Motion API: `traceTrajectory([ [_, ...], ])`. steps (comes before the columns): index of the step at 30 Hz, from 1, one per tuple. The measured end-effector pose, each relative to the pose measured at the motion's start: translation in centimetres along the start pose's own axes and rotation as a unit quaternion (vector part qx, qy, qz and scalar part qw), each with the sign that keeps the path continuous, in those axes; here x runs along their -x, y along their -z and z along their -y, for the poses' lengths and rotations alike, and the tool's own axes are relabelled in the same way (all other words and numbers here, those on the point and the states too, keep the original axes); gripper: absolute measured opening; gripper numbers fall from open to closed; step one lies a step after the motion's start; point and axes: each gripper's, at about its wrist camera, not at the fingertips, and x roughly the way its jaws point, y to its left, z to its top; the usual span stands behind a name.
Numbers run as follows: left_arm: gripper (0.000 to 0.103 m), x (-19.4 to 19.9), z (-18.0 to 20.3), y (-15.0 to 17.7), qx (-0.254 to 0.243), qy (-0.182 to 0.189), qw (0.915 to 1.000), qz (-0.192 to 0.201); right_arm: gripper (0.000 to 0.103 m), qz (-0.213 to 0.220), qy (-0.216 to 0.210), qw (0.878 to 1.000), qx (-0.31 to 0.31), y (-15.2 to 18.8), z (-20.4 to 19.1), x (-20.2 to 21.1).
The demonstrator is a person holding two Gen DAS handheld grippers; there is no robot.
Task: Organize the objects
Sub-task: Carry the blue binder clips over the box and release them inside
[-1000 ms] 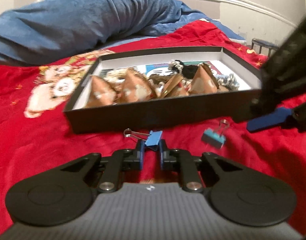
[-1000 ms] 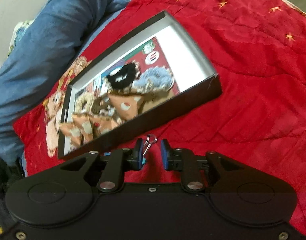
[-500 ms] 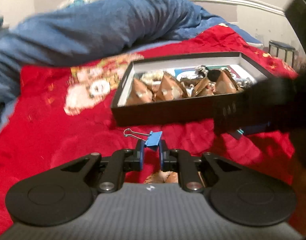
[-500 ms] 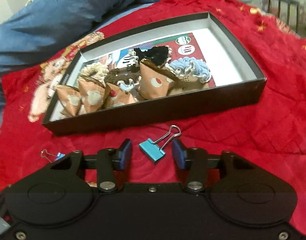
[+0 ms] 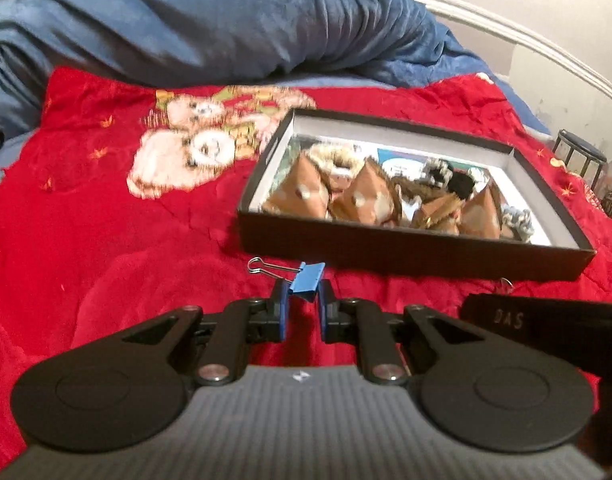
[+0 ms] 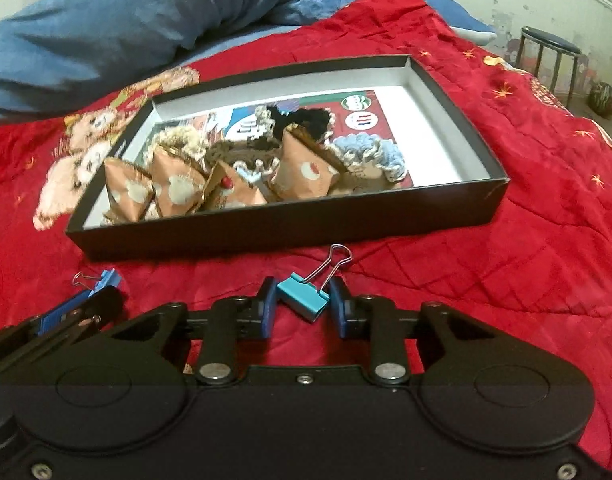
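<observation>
On the bed, before the box — each thing placed against that box:

Box: black and shallow (image 5: 410, 250), pale inside, lying open on the red blanket (image 5: 105, 240); in the right wrist view (image 6: 265, 228) its long near wall faces the camera.

Box contents: brown paper cones (image 6: 177, 188) crowded toward its left end, crocheted pieces (image 6: 370, 156) in black, cream and pale blue toward the middle, a printed sheet (image 6: 358, 112) under them; the right end shows bare floor.

Left hand-held gripper: (image 5: 302, 306) near the box's front wall, toward its left corner, fingers drawn in and pinching the blue clip (image 5: 308, 282); seen also from the right wrist view (image 6: 81, 308) at lower left.

Blue clip: body upright between the left pads, wire handle pointing left, clear of the box wall; in the right wrist view (image 6: 105, 280) it sits at the tip of the left tool.

Right hand-held gripper: (image 6: 301, 308) before the middle of the box's front wall, fingers spread either side of the teal clip (image 6: 303, 300); the pictures do not settle whether the pads touch it. From the left wrist view only its black body (image 5: 546, 324) shows, at right.

Teal clip: near the box's front wall, lying tilted between the right fingers, wire handle rising toward the box.

Blanket: red, with a bear pattern (image 5: 193, 148) left of the box.

Behind the box: a rumpled blue duvet (image 5: 225, 24) — and, far right, a dark stool (image 6: 546, 48).
</observation>
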Motion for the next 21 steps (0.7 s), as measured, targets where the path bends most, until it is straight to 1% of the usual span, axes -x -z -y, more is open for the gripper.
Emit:
traceTrajectory([
  [1,0.018,0.4,0.1,-0.2,-0.003,0.004,0.9999,0.009,0.027,0.006,-0.004,1.000,-0.010,-0.2,0.2,0.6],
  [3,0.018,1.0,0.2,-1.0,0.000,0.026,0.9993,0.029,0.027,0.022,-0.022,0.999,-0.031,-0.8,0.6,1.9],
  [4,0.018,1.3,0.3,-1.5,0.002,0.038,0.9985,0.039,0.027,0.032,-0.034,0.998,-0.041,-1.2,0.8,2.5],
  [6,0.018,1.6,0.6,-2.6,0.002,0.050,0.9969,0.060,0.027,0.062,-0.066,0.994,-0.064,-2.2,1.3,4.0],
  [8,0.018,1.5,1.1,-3.7,-0.006,0.050,0.9957,0.078,0.027,0.095,-0.094,0.988,-0.070,-3.5,1.8,4.9],
  [10,0.018,0.7,1.7,-4.7,-0.019,0.038,0.9943,0.098,0.027,0.124,-0.106,0.985,-0.063,-4.5,2.3,4.9],
  [13,0.018,-1.9,2.5,-6.8,-0.022,0.036,0.9942,0.099,0.027,0.145,-0.105,0.983,-0.038,-6.7,2.9,3.2],
  [16,0.018,-4.5,3.1,-8.0,-0.032,0.034,0.9950,0.088,0.027,0.145,-0.101,0.984,-0.007,-9.2,2.9,1.1],
  [18,0.018,-6.2,3.3,-8.6,-0.036,0.033,0.9955,0.081,0.027,0.144,-0.101,0.984,-0.004,-10.7,3.2,-0.5],
  [21,0.018,-8.3,3.8,-9.2,-0.045,0.048,0.9953,0.071,0.027,0.135,-0.093,0.986,-0.008,-12.4,3.4,-3.3],
])
